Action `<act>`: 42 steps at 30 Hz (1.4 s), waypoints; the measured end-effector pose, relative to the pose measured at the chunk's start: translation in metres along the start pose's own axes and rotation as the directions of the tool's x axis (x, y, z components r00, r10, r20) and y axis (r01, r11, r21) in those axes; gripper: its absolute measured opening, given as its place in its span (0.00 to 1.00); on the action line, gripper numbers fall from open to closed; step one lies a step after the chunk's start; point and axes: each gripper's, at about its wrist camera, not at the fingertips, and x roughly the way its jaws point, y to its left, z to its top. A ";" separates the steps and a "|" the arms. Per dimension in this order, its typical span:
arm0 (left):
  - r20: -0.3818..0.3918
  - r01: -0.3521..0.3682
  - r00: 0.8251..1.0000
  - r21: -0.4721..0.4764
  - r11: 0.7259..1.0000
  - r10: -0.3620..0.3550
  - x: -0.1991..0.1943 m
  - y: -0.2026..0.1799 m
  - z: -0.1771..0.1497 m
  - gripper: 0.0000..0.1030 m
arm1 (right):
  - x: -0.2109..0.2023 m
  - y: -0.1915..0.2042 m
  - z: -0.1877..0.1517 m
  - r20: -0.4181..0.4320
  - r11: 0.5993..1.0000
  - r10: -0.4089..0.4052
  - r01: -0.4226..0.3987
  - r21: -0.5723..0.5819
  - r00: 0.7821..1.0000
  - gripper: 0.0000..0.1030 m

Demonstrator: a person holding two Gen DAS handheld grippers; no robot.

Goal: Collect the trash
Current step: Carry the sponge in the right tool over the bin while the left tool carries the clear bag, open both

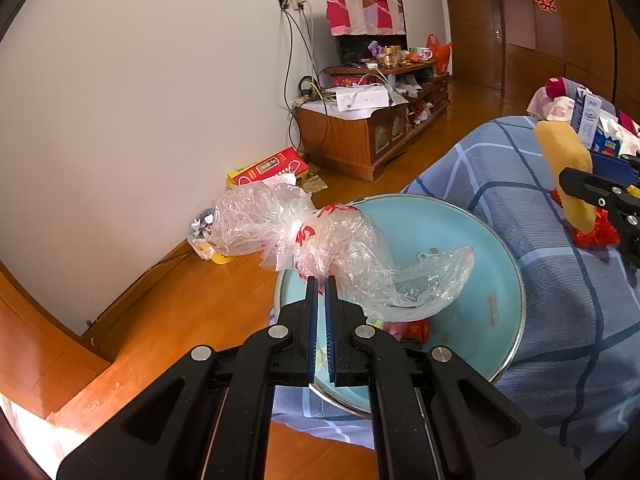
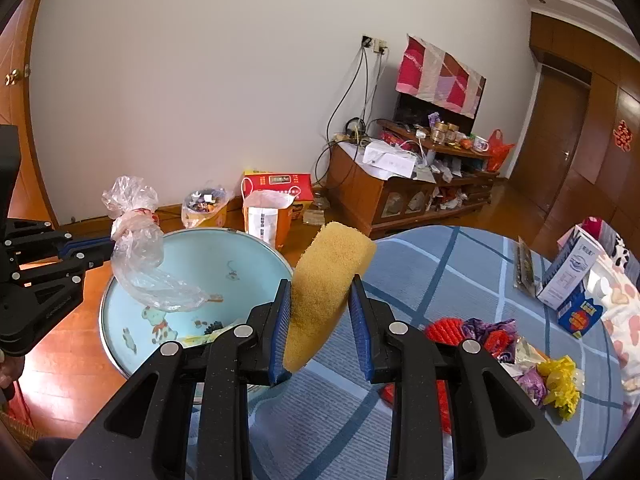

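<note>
Crumpled clear plastic bag [image 1: 320, 248] with red print is hanging pinched between the nearly closed jaws of the left gripper [image 1: 322, 280], dangling above the light blue basin [image 1: 496, 264] that is sitting on the blue plaid bedcover [image 1: 560, 320]. Beside it, the right gripper [image 2: 322, 304] is holding a yellow sponge [image 2: 328, 288] upright, its jaws partly closed against the sponge's sides, while colourful wrappers [image 2: 516, 356] are lying on the bedcover to the right.

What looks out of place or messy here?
Bright wrappers lie scattered on the blue checked cloth. Each claw holds rubbish over the blue basin: the left claw a crumpled plastic bag, the right claw a yellow sponge.
</note>
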 end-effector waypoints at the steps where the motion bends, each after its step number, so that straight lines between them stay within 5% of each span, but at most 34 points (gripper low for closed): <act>1: -0.002 0.000 1.000 -0.001 1.000 0.000 0.001 0.000 0.000 0.03 | 0.001 0.002 0.001 -0.001 1.000 0.003 -0.003 -0.002 1.000 0.29; 42: -0.004 -0.004 1.000 0.013 1.000 0.004 0.004 -0.002 -0.005 0.03 | 0.013 0.019 0.006 -0.013 0.999 0.030 -0.030 -0.044 0.999 0.29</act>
